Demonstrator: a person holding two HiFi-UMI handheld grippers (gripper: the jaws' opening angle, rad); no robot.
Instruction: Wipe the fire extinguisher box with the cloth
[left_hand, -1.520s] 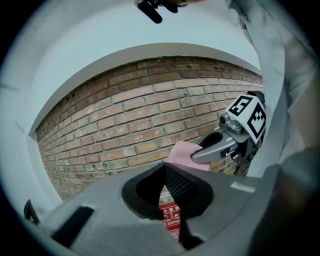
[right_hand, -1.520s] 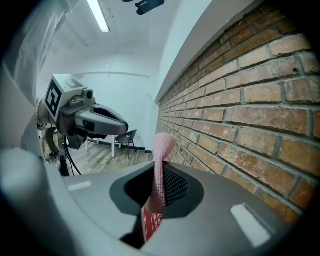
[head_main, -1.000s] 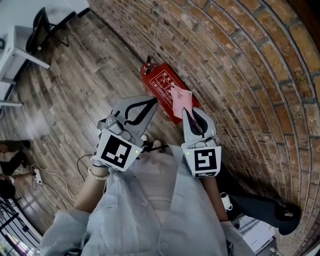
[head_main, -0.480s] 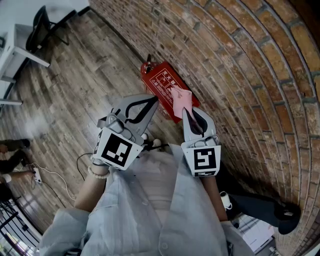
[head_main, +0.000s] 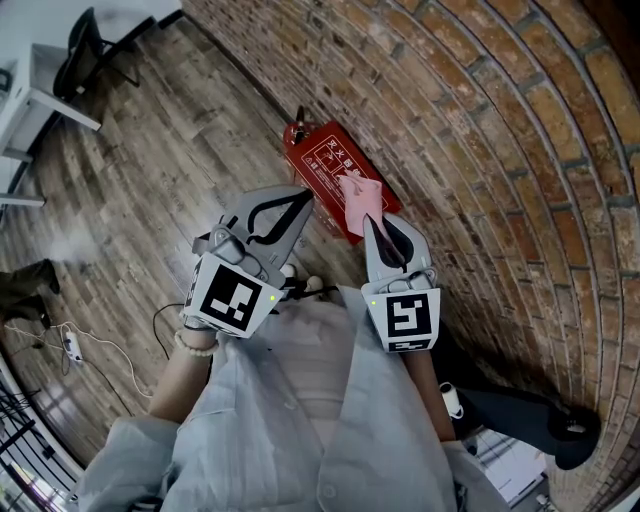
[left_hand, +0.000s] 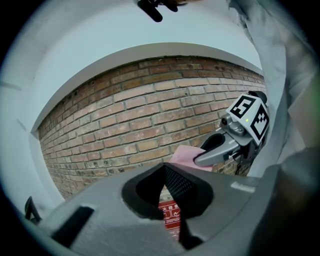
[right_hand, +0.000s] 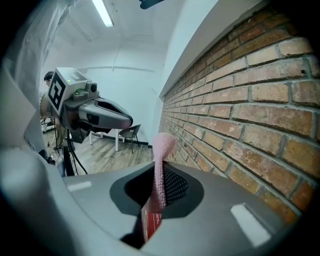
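Down on the wooden floor, the red fire extinguisher box lies at about 12 o'clock from the person's two grippers in the head view, its far long side against the foot of the brick wall that fills the picture from 12 to 4 o'clock. A pink cloth hangs bunched over the box's near end, touching its top face. The right gripper has its jaws closed on this cloth; in the right gripper view the pink fabric rises as a narrow strip from between them, with a sliver of the red box showing below. The left gripper hovers just beside the right one, at its 9 o'clock, over the near edge of the box; its jaws are drawn close together with nothing between them, and only a thin slit of the box's white-printed label shows through the gap. A dark chair and a white table stand well apart at 10 o'clock.
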